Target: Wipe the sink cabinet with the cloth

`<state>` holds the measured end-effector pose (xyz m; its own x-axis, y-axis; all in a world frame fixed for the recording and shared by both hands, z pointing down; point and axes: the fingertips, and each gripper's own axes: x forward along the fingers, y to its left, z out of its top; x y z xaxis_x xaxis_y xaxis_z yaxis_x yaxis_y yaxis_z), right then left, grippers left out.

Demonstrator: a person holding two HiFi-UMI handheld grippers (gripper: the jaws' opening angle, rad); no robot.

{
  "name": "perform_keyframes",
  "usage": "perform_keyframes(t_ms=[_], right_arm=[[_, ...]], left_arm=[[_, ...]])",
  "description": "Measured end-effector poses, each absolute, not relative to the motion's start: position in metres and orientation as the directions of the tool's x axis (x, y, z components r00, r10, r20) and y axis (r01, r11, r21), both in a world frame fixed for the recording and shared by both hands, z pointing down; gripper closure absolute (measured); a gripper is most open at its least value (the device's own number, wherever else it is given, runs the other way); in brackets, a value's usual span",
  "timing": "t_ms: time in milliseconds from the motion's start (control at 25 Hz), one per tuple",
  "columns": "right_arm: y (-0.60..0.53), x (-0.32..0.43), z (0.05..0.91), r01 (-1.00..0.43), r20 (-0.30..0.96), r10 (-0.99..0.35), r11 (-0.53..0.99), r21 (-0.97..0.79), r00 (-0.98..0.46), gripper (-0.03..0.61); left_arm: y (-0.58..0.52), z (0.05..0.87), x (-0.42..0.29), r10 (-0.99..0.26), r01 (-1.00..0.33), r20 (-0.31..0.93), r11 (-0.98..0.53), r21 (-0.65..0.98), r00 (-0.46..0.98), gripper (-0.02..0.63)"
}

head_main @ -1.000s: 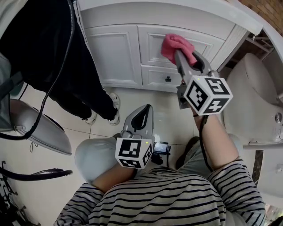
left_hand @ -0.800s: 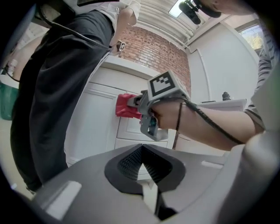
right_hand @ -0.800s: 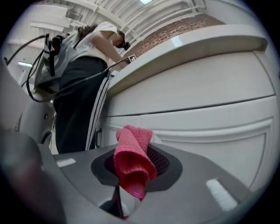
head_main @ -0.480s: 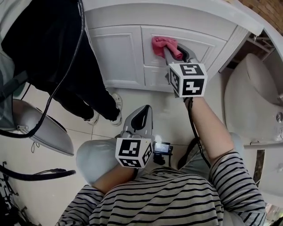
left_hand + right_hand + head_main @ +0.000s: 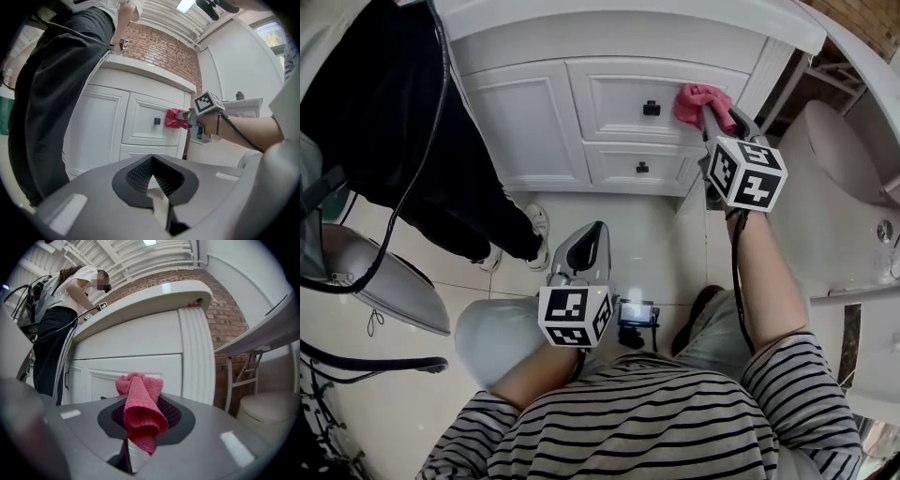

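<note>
My right claw (image 5: 713,120) pinches the pink cloth (image 5: 697,99) at the top drawer's right edge on the sink cabinet (image 5: 534,112), upper right of frame — its tips buried in folds. My left claw (image 5: 587,246) sits pressed together, empty, at centre — a standing person's legs (image 5: 394,131) hide the cabinet's left side.
</note>
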<state>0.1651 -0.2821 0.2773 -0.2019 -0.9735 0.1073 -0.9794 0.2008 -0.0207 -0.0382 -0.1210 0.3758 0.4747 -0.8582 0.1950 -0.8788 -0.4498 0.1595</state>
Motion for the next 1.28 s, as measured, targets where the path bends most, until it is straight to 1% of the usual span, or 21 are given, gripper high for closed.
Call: perform_keyframes(t_ms=[80,160,240,320,400,480,600,680,800,960,1280], right_arm=[[-0.275,0.186,0.28,-0.985,0.116,-0.979,0.172,0.0,-0.171,0.482],[-0.264,0.209,0.284,-0.994,0.125,-0.987,0.107,0.011,-0.105,0.485],[-0.251,0.226,0.286,-0.998,0.131,-0.99,0.05,-0.03,-0.053,0.486],[-0.241,0.219,0.285,-0.992,0.121,-0.989,0.069,-0.102,-0.081,0.486],[-0.236,0.183,0.284,-0.975,0.094,-0.98,0.16,-0.153,-0.175,0.486],[-0.239,0.126,0.289,-0.941,0.077,-0.948,0.294,-0.167,-0.31,0.486],[-0.256,0.038,0.316,-0.874,0.103,-0.873,0.459,-0.157,-0.477,0.486],[-0.276,-0.003,0.338,-0.856,0.147,-0.844,0.5,-0.13,-0.515,0.486],[-0.301,-0.027,0.363,-0.865,0.207,-0.842,0.496,-0.068,-0.499,0.486],[-0.31,-0.001,0.376,-0.895,0.239,-0.866,0.445,-0.035,-0.44,0.486],[-0.293,0.134,0.375,-0.973,0.244,-0.942,0.222,-0.058,-0.229,0.485]], left_arm=[[-0.121,0.376,-0.037,-0.859,-0.88,0.198,-0.448,0.158,0.473,0.62],[-0.12,0.373,-0.036,-0.858,-0.878,0.192,-0.45,0.162,0.476,0.62],[-0.119,0.368,-0.036,-0.859,-0.875,0.178,-0.454,0.171,0.48,0.62],[-0.118,0.362,-0.038,-0.862,-0.872,0.159,-0.455,0.179,0.482,0.62],[-0.119,0.359,-0.042,-0.865,-0.872,0.144,-0.453,0.185,0.48,0.62],[-0.121,0.359,-0.045,-0.868,-0.872,0.137,-0.448,0.196,0.477,0.62],[-0.122,0.359,-0.047,-0.872,-0.874,0.132,-0.441,0.203,0.471,0.62],[-0.122,0.359,-0.048,-0.874,-0.877,0.134,-0.438,0.196,0.467,0.62],[-0.121,0.362,-0.049,-0.873,-0.88,0.148,-0.436,0.191,0.464,0.62],[-0.123,0.365,-0.052,-0.869,-0.876,0.151,-0.44,0.198,0.471,0.62],[-0.123,0.367,-0.039,-0.855,-0.865,0.158,-0.461,0.199,0.493,0.62]])
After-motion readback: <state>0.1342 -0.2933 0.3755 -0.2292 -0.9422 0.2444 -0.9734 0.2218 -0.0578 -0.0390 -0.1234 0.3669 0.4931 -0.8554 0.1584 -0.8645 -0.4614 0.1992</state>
